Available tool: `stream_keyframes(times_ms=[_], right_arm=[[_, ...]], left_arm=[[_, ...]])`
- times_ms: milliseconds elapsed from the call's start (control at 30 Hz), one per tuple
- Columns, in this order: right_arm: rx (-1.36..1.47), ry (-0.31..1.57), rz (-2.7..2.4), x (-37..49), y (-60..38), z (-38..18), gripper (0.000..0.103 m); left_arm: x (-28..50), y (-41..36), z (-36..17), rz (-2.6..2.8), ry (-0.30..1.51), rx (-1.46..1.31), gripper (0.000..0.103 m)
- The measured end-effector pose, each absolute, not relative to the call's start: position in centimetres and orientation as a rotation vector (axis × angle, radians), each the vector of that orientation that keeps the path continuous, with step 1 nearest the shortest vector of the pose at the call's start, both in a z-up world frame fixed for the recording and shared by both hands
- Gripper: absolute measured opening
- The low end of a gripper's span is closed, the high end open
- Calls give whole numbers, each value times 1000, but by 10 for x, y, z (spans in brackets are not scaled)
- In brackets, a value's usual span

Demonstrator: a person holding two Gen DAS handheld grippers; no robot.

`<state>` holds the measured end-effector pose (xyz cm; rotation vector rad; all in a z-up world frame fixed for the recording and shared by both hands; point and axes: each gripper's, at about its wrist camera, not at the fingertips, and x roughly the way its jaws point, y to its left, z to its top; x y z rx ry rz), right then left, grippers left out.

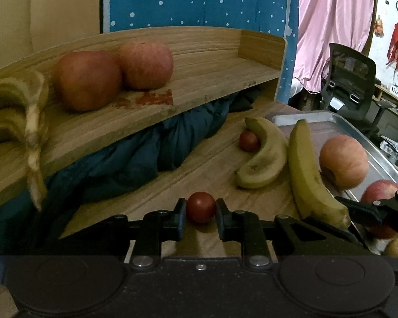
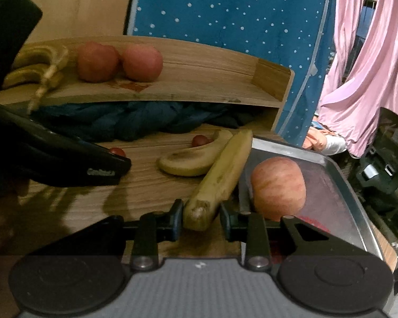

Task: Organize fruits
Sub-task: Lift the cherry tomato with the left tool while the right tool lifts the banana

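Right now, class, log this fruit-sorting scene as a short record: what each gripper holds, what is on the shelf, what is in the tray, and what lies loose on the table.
left gripper: shut on the small red fruit
right gripper: shut on the end of the long banana
shelf: two apples side by side, bananas at the left end
metal tray: one large apple; another red apple nearer the camera
table: curved banana, second small red fruit behind it
under shelf: dark blue cloth

left tongs (image 1: 201, 213) clamped, right tongs (image 2: 201, 216) clamped, both angled down
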<state>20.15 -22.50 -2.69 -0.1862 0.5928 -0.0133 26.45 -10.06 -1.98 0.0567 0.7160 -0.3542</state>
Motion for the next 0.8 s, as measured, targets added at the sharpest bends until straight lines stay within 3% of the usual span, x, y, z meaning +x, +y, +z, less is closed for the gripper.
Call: stream_keyframes(times_ms=[633, 800], right_arm=[[-107, 594, 196, 112, -211, -9, 33], [-73, 585, 163, 119, -214, -14, 45]], left_arm=[[185, -72, -19, -333, 763, 12, 24], [183, -69, -18, -331, 757, 1, 24]])
